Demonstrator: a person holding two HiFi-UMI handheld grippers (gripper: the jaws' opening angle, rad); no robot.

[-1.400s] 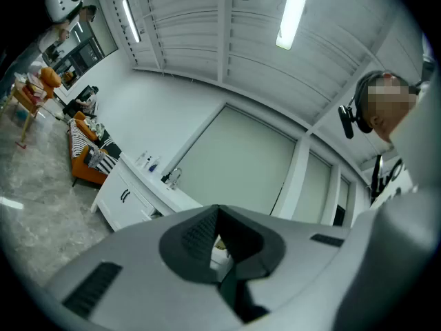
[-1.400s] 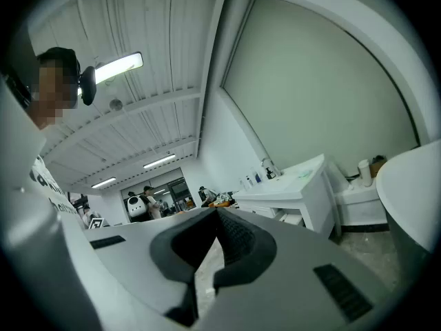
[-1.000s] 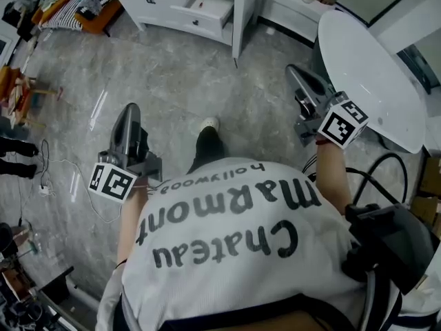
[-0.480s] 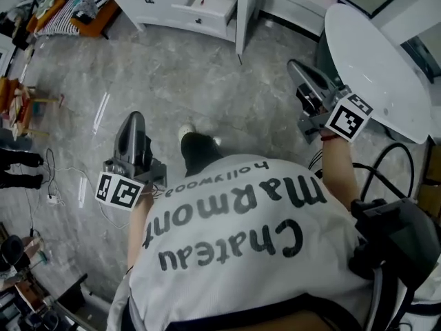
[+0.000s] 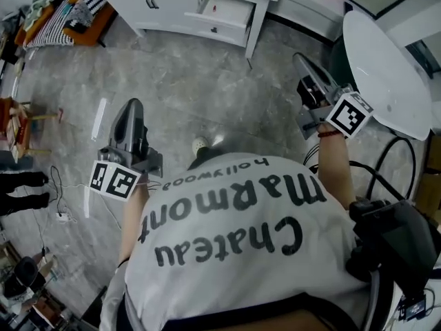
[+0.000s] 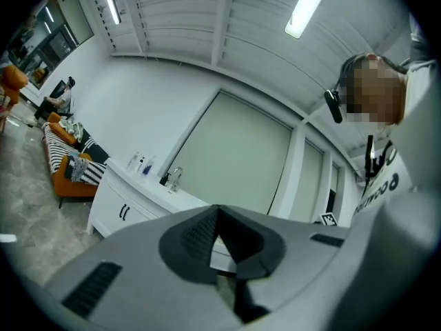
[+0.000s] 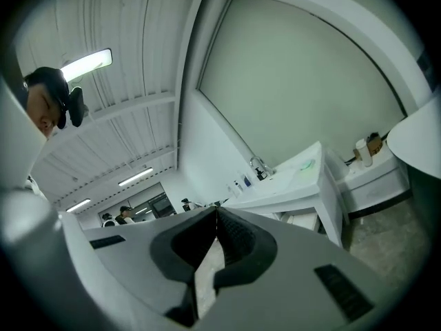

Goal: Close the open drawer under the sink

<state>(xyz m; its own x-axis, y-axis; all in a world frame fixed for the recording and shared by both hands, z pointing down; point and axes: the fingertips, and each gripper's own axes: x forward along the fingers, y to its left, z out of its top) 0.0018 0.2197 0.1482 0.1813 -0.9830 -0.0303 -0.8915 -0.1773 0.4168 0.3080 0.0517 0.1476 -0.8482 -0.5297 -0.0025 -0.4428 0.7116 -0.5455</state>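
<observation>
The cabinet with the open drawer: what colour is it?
The cabinet is white, seen best in the head view.

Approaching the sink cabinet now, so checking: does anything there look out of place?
Yes: one drawer of the white sink cabinet stands pulled out, its front well proud of the rest of the cabinet face. Nothing looks spilled or broken.

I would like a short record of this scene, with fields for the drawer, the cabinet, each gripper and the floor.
drawer: white drawer with a dark handle, pulled open, not yet closed
cabinet: white sink cabinet, at the top of the head view
left gripper: jaws together, holds nothing, far from the drawer
right gripper: jaws together, holds nothing, next to the white oval table
floor: grey marble floor lies between the grippers and the cabinet
</observation>
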